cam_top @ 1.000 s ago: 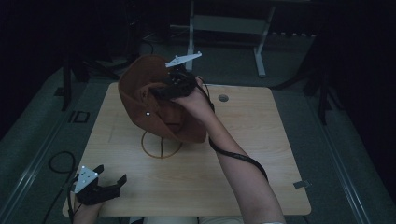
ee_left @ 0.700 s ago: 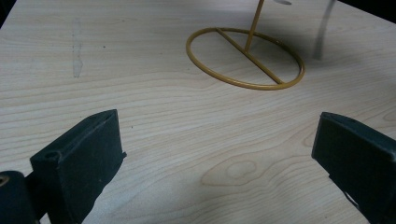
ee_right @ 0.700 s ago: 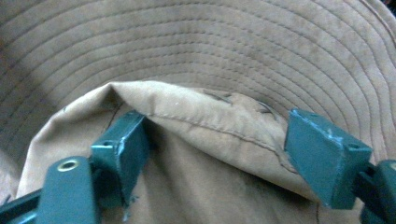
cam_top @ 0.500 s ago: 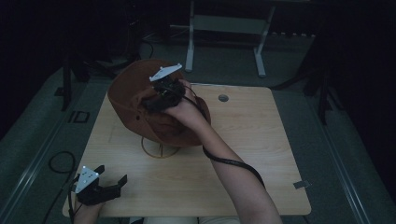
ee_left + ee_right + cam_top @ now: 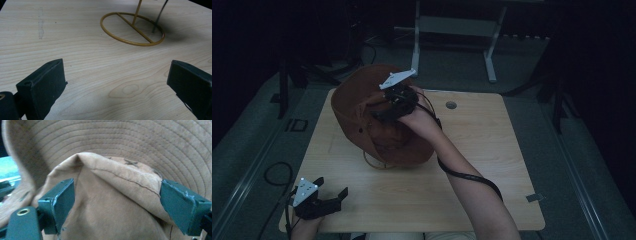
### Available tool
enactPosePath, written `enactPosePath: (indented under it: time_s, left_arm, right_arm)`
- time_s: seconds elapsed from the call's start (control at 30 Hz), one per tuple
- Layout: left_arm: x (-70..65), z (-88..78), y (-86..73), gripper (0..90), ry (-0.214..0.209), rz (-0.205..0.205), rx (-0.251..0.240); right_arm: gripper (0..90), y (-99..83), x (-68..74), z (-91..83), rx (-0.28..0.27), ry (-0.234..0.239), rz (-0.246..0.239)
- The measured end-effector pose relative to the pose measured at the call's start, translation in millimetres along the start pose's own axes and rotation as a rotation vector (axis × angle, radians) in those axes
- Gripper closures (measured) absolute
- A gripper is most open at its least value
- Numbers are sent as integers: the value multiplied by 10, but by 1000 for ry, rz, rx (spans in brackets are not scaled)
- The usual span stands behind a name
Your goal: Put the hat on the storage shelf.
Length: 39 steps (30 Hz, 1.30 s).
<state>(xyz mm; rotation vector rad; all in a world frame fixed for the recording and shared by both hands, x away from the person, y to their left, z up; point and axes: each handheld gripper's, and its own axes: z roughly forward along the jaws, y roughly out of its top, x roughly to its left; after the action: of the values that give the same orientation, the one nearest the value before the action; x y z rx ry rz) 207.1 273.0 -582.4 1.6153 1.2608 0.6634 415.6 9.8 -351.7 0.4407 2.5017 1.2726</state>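
Both grippers gape: my right gripper (image 5: 379,116), just opened, straddles the brown hat's (image 5: 357,107) crown above the stand (image 5: 132,29); I'd settle it centred, left gripper (image 5: 332,196) idle nearby

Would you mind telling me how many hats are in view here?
1. A single brown hat sits on the gold wire stand at the table's far left, with the right gripper at its crown. None seems hidden.

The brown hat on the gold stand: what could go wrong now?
1. The right claw has just opened with a fold of the hat between its jaws, so the hat may slide off the stand.
2. Pushing the hat could tip the thin stand; the left claw waits far away.
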Motion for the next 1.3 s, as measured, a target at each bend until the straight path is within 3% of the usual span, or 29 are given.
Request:
enactPosePath:
  time_s: [0.27, 0.47, 0.73, 1.0, 1.3]
  left_arm:
    - [-7, 11, -1, 22, 0, 1, 3]
    - [0, 11, -4, 22, 1, -1, 3]
    - [-6, 13, -3, 22, -3, 2, 0]
    - [-9, 8, -3, 22, 2, 8, -7]
    - [-17, 2, 5, 22, -1, 8, -16]
  right_arm:
    - [134, -83, -31, -270, -68, 1, 11]
    - [136, -283, -69, -446, -93, 3, 17]
    - [137, -666, -127, -590, -87, -7, 30]
    - [137, -1095, -216, -736, -95, -23, 94]
    - [137, -1623, -273, -880, -82, -51, 136]
